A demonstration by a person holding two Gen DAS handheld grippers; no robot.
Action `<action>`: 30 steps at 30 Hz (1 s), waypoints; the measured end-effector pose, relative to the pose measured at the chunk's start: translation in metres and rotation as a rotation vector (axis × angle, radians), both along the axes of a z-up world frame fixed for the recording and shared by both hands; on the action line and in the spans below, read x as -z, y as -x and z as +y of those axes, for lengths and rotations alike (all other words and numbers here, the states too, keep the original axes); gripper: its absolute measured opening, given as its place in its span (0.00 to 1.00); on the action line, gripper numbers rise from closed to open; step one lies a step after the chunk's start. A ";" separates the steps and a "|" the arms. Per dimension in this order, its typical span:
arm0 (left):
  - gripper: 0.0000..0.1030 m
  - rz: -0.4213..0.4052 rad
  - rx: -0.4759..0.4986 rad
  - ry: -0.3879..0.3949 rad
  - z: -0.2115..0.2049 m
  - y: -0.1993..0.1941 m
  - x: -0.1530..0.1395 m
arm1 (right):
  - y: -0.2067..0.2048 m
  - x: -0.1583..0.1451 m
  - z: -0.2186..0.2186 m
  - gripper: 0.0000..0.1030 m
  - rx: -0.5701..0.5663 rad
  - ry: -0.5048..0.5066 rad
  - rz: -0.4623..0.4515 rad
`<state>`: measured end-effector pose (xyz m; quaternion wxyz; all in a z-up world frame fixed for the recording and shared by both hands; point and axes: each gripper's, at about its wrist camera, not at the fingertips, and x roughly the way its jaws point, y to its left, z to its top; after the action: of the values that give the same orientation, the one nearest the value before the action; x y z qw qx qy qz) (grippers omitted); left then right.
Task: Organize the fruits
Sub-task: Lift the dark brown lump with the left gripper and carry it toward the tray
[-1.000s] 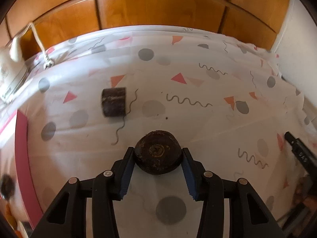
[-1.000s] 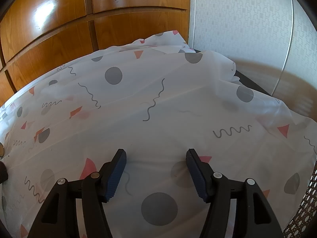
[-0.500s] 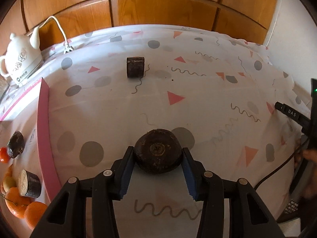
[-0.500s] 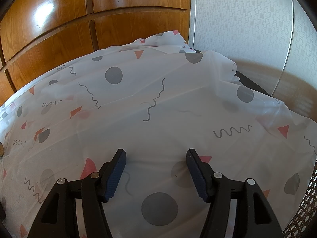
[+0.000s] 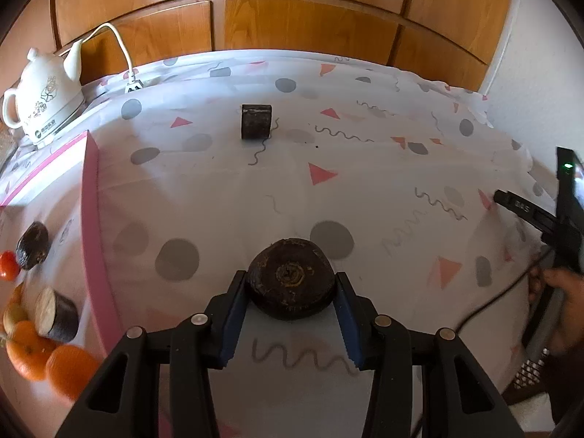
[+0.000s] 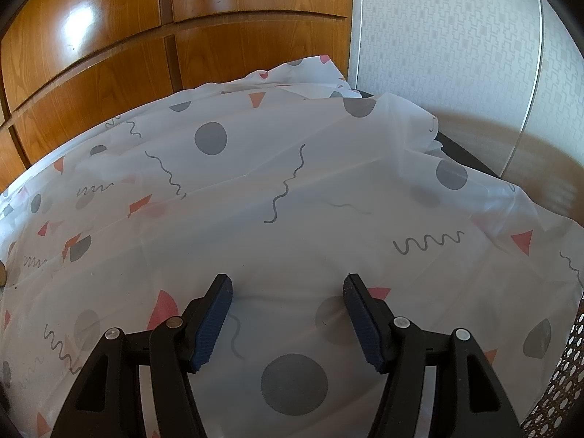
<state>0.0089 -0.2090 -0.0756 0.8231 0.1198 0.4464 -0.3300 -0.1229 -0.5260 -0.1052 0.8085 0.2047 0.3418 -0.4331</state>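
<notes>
Carrying round dark-brown fruit piece (image 5: 291, 278) pinched in my left gripper (image 5: 290, 314) | view swung toward pink-edged tray (image 5: 91, 219) since a second ago | right gripper (image 6: 287, 319) spread, empty, unmoved | drop-off likely next.

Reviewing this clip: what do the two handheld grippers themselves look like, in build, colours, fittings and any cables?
Both the left gripper and the right gripper share one build: matte black plastic arms with triangular cut-outs, silver round screw heads at the joints, and two fingers faced with dark blue ribbed pads. In the left wrist view, the right unit's side shows a green indicator light, white lettering too small to read, and a thin black cable.
</notes>
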 end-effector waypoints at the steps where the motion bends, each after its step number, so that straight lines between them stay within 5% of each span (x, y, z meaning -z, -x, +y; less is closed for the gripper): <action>1: 0.45 -0.002 0.005 0.003 0.003 0.003 -0.001 | 0.000 0.000 0.000 0.63 0.000 0.000 0.002; 18: 0.45 -0.043 -0.101 0.191 0.074 0.006 -0.065 | -0.005 -0.005 0.007 0.63 -0.010 -0.051 0.029; 30: 0.45 -0.036 -0.294 0.223 0.141 -0.014 -0.072 | -0.077 -0.015 0.084 0.63 -0.367 -0.119 0.012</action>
<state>0.0228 -0.0682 -0.0041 0.8786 -0.0329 0.4047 -0.2513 -0.0461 -0.4419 -0.0907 0.8583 0.1838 0.4031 -0.2588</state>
